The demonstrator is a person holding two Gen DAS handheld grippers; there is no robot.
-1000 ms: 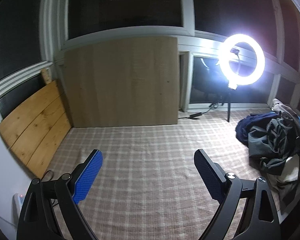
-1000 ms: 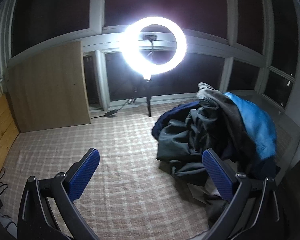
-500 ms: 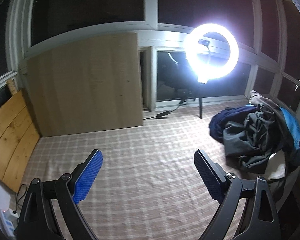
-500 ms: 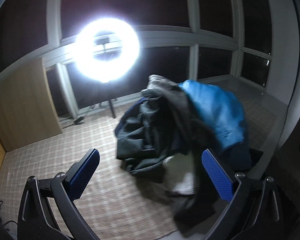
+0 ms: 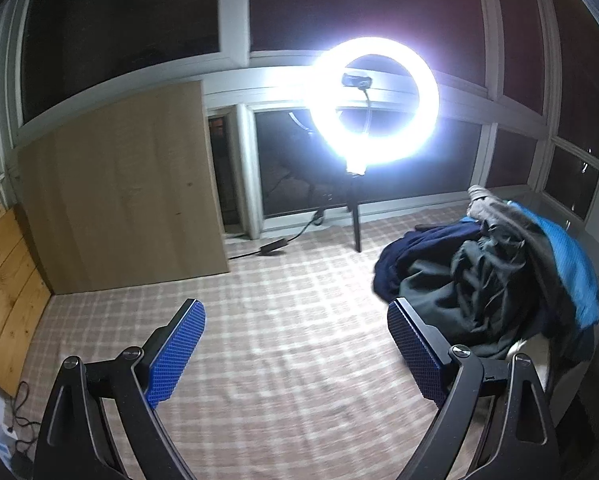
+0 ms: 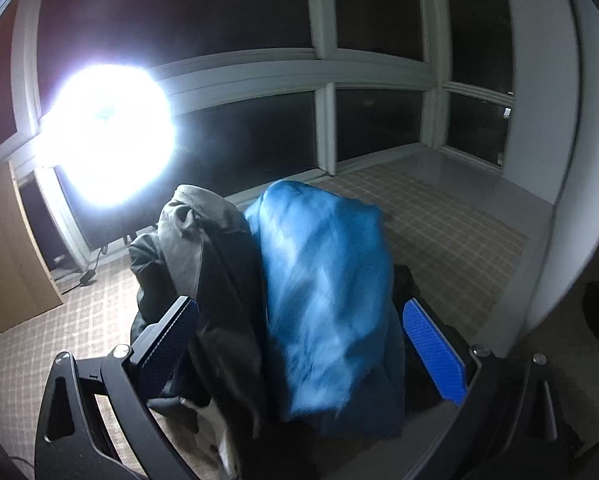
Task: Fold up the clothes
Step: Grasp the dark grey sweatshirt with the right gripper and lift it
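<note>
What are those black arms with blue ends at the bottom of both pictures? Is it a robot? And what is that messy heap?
No robot here. A person holds a grabbing tool in each hand, and a small camera on each tool looks forward along its two fingers. So one picture comes from the left tongs and the other from the right tongs. The blue parts are grippy pads on the fingers. Both tongs are open and hold nothing.

The heap is a pile of clothes waiting to be folded, lying on a checked mat. On top you can see a bright blue garment beside a grey one. The right tongs are close to the pile, with the blue garment right in front. The glowing circle is a ring light on a stand.
</note>
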